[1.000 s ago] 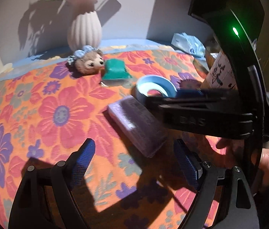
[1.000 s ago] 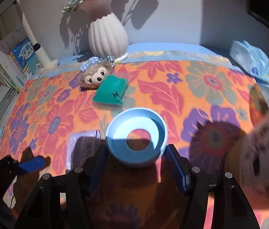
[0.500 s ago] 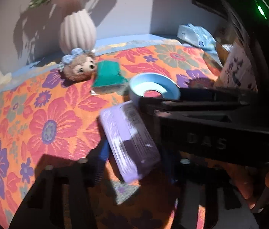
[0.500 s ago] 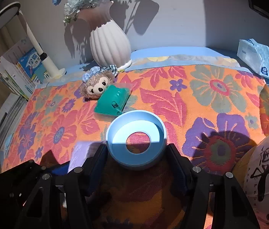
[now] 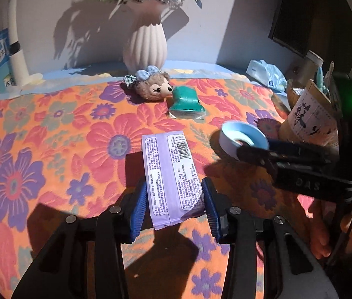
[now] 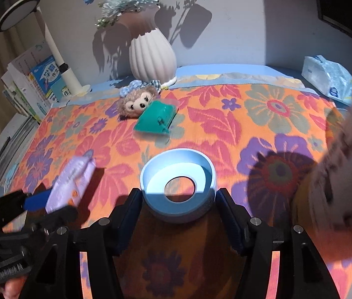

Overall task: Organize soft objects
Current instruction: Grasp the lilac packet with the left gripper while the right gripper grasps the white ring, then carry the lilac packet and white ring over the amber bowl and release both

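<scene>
**Both tools gripping, one pack and one ring**

A floral cloth (image 5: 39, 134) in orange, pink and purple covers the whole worktop, sun and hard shadow falling across it. At the back, against the wall, stands a ribbed white vase (image 6: 152, 57) of pale blue flowers.

Nearer, the left tool (image 5: 174, 200) has just been closing, and its blue pads now press both long sides of a lilac tissue pack (image 5: 172, 172), printed side up. From the right wrist view the pack (image 6: 70, 182) looks lifted at an angle above the cloth.

The right tool (image 6: 178, 208) stands about half open, its jaws clamped on the sides of a pale blue ring-shaped dish (image 6: 178, 186) with a round hole in its floor.

Towards the back of the cloth a small plush bear head (image 5: 153, 88) with a blue bow lies just before the vase, a teal pouch (image 5: 186, 102) touching its snout.
</scene>
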Demonstrator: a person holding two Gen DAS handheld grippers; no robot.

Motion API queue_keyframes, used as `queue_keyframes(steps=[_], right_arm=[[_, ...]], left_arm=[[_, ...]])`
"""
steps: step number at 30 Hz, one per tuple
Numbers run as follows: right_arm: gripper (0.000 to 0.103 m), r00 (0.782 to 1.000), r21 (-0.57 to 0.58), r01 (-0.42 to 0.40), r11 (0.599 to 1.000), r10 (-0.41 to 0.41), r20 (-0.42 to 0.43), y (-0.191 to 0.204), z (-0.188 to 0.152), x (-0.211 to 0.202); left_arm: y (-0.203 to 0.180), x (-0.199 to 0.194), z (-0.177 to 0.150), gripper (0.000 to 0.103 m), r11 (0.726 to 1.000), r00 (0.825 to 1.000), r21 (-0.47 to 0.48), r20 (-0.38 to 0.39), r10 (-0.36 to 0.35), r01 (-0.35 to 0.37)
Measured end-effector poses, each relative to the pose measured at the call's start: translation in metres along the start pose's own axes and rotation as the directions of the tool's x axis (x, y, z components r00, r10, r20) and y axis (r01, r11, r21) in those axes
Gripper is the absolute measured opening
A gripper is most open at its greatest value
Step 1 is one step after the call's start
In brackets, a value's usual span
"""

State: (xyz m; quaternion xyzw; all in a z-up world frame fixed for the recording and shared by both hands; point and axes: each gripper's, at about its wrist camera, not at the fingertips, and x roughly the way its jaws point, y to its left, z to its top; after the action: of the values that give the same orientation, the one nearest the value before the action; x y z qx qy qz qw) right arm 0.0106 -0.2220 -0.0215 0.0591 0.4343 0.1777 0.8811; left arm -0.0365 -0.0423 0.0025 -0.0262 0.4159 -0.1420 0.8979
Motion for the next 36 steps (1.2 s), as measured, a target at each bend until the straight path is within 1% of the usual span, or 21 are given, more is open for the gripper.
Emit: queue_keyframes(steps=[4,6,8,10,11,13,14,15,17,20,22,23,24,28,30,32,36], right_arm=[[0.060,1.000,0.015,-0.010,1.000,0.010,-0.018,-0.001,-0.025,-0.020],[0.060,1.000,0.011,-0.014,1.000,0.014,-0.019,-0.003,-0.040,-0.034],[0.060,1.000,-0.006,0.010,1.000,-0.011,-0.017,-0.004,-0.055,-0.050],[0.060,0.998,-0.029,0.052,0.998,-0.053,-0.019,-0.006,-0.070,-0.064],[0.060,0.997,-0.041,0.076,0.996,-0.077,-0.025,-0.008,-0.076,-0.067],[0.065,0.994,-0.051,0.101,0.994,-0.103,-0.040,-0.010,-0.082,-0.067],[0.066,0.993,-0.050,0.107,0.993,-0.110,-0.045,-0.011,-0.084,-0.066],[0.067,0.992,-0.052,0.112,0.992,-0.115,-0.046,-0.011,-0.086,-0.065],[0.072,0.991,-0.082,0.129,0.988,-0.132,-0.035,-0.005,-0.084,-0.060],[0.073,0.981,-0.103,0.189,0.977,-0.192,-0.017,0.003,-0.080,-0.048],[0.067,0.979,-0.095,0.201,0.975,-0.203,-0.004,0.006,-0.078,-0.047],[0.066,0.980,-0.094,0.199,0.976,-0.200,-0.002,0.005,-0.079,-0.048],[0.066,0.981,-0.092,0.192,0.977,-0.193,-0.004,0.005,-0.080,-0.050],[0.066,0.986,-0.037,0.168,0.985,-0.168,-0.003,-0.009,-0.085,-0.069],[0.066,0.985,0.005,0.171,0.985,-0.171,-0.007,-0.022,-0.086,-0.081],[0.066,0.981,0.028,0.195,0.980,-0.195,0.001,-0.033,-0.086,-0.094],[0.066,0.960,0.060,0.275,0.960,-0.278,0.034,-0.060,-0.090,-0.126]], left_arm=[[-0.004,-0.008,-0.008,0.040,1.000,1.000,0.014,-0.001,-0.007,0.007],[-0.010,-0.011,-0.014,0.040,0.999,1.000,0.026,-0.003,-0.021,0.021],[-0.018,-0.012,-0.021,0.040,0.999,0.999,0.039,-0.013,-0.038,0.039],[-0.031,-0.007,-0.030,0.040,0.995,0.997,0.074,-0.041,-0.069,0.072],[-0.036,-0.005,-0.034,0.040,0.993,0.996,0.086,-0.051,-0.073,0.077],[-0.047,0.004,-0.039,0.041,0.992,0.995,0.102,-0.074,-0.063,0.071],[-0.052,0.005,-0.041,0.043,0.993,0.997,0.108,-0.062,-0.041,0.048],[-0.055,0.006,-0.040,0.050,0.994,0.998,0.109,-0.060,-0.023,0.029],[-0.057,0.007,-0.036,0.050,0.995,0.997,0.102,-0.070,-0.013,0.020],[-0.057,0.012,-0.032,0.050,0.995,0.997,0.096,-0.076,0.026,-0.019],[-0.058,0.014,-0.031,0.043,0.994,0.996,0.099,-0.073,0.054,-0.047],[-0.059,0.013,-0.032,0.037,0.993,0.996,0.107,-0.068,0.059,-0.052],[-0.062,0.011,-0.033,0.037,0.991,0.996,0.121,-0.065,0.062,-0.054],[-0.081,-0.001,-0.036,0.037,0.983,0.997,0.172,-0.041,0.065,-0.057],[-0.097,-0.009,-0.035,0.037,0.979,0.998,0.197,-0.020,0.051,-0.046],[-0.112,-0.014,-0.032,0.037,0.978,0.999,0.206,-0.005,0.034,-0.033],[-0.149,-0.019,-0.031,0.037,0.966,1.000,0.257,0.008,-0.006,0.004]])
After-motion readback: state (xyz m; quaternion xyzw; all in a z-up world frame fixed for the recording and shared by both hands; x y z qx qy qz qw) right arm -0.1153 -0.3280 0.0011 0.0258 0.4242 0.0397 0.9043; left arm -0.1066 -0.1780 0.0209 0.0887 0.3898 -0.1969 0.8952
